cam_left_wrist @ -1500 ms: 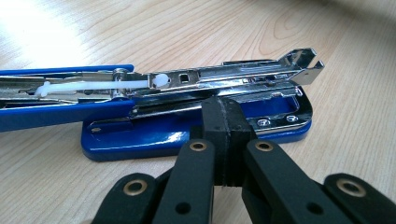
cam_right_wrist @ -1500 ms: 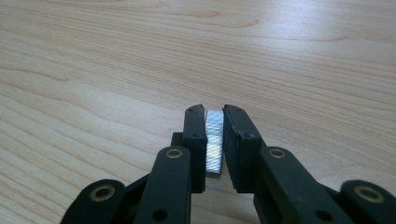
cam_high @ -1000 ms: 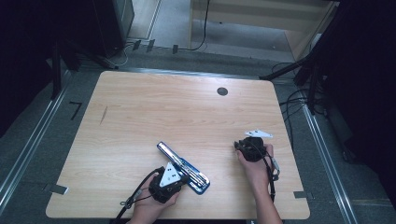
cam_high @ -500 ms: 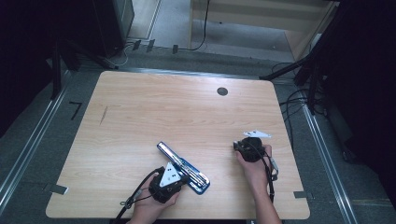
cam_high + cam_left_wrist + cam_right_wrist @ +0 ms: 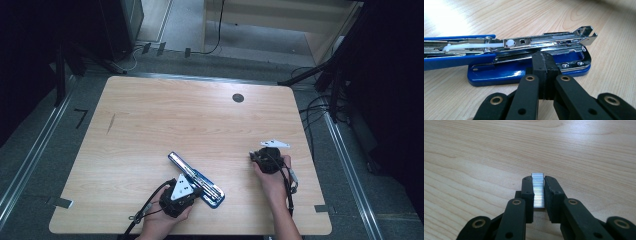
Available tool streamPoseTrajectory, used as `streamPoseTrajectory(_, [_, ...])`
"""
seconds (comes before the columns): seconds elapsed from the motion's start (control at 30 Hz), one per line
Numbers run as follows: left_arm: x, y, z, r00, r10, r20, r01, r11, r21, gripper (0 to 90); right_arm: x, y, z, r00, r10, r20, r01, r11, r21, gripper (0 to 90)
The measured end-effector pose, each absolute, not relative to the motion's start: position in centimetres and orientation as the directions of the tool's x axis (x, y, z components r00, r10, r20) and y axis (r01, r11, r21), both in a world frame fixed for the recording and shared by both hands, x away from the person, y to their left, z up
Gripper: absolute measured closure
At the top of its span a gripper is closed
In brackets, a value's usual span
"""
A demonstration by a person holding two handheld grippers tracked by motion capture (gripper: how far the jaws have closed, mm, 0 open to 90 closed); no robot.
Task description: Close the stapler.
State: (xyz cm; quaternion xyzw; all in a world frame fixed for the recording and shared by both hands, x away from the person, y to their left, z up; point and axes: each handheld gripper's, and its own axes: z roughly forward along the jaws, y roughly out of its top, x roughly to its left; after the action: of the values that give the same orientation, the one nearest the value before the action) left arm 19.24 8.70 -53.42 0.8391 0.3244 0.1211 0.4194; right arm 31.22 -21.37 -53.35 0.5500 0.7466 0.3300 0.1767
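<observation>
A blue and chrome stapler (image 5: 196, 176) lies opened out on the wooden table, its metal staple channel (image 5: 541, 42) bare. My left gripper (image 5: 199, 190) rests at the stapler's near end; in the left gripper view it (image 5: 543, 63) is shut, its tips against the blue base (image 5: 499, 75), with nothing between the pads. To the right, my right gripper (image 5: 253, 156) points left, low over the table. In the right gripper view it (image 5: 538, 181) holds a silver strip of staples (image 5: 538, 195). Its jaws have just been closing on the strip.
The light wooden table (image 5: 200, 115) has a round black grommet (image 5: 238, 98) near its far edge. Cables (image 5: 320, 110) lie on the floor at the right. A wooden cabinet (image 5: 280, 25) stands behind the table.
</observation>
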Motion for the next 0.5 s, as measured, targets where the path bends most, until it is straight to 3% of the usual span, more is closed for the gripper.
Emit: streamPoseTrajectory(0.5, [19.3,8.7,-53.4,0.761,0.645,-0.068,0.442,-0.440,0.781,90.0,30.0,-20.3,-52.2,-0.399,0.911,0.104,0.671,0.212,0.711,80.1])
